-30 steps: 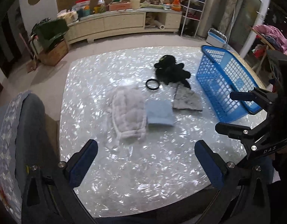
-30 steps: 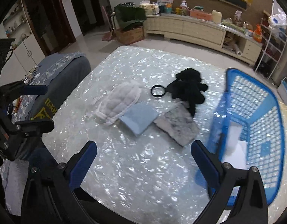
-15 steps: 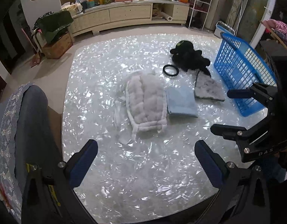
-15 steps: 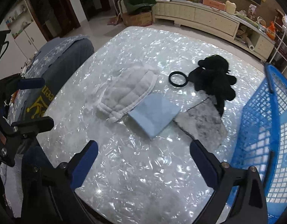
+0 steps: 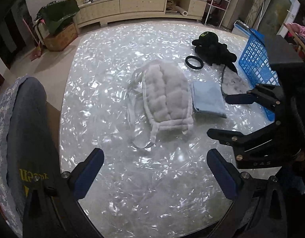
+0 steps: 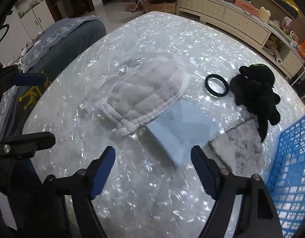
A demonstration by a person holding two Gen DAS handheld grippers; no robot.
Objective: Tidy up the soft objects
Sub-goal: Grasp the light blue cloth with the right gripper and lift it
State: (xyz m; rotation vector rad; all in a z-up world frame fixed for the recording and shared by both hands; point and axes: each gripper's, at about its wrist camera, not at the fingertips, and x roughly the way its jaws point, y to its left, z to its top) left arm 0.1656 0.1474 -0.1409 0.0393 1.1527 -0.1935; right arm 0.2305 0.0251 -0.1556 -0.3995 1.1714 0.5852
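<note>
On the pearly white table point(image 5: 116, 63) lie a white quilted pad point(image 5: 166, 97) point(image 6: 144, 95), a folded light blue cloth point(image 5: 208, 99) point(image 6: 184, 127), a grey mottled cloth point(image 5: 234, 81) point(image 6: 237, 148), a black plush toy point(image 5: 212, 47) point(image 6: 255, 91) and a black ring point(image 5: 194, 61) point(image 6: 216, 84). My left gripper point(image 5: 155, 170) is open and empty, just short of the quilted pad. My right gripper point(image 6: 152, 166) is open and empty, close over the near corner of the blue cloth; it also shows in the left wrist view point(image 5: 224, 117).
A blue plastic basket point(image 5: 255, 63) point(image 6: 291, 168) stands at the table's right edge. A grey-blue padded chair point(image 5: 23, 130) point(image 6: 69, 35) sits against the left edge. A long cabinet point(image 5: 132, 6) with clutter lines the far wall.
Both grippers have moved forward and lower toward the cloths; the objects look larger. The right gripper's fingers have narrowed somewhat. Nothing on the table has moved.
</note>
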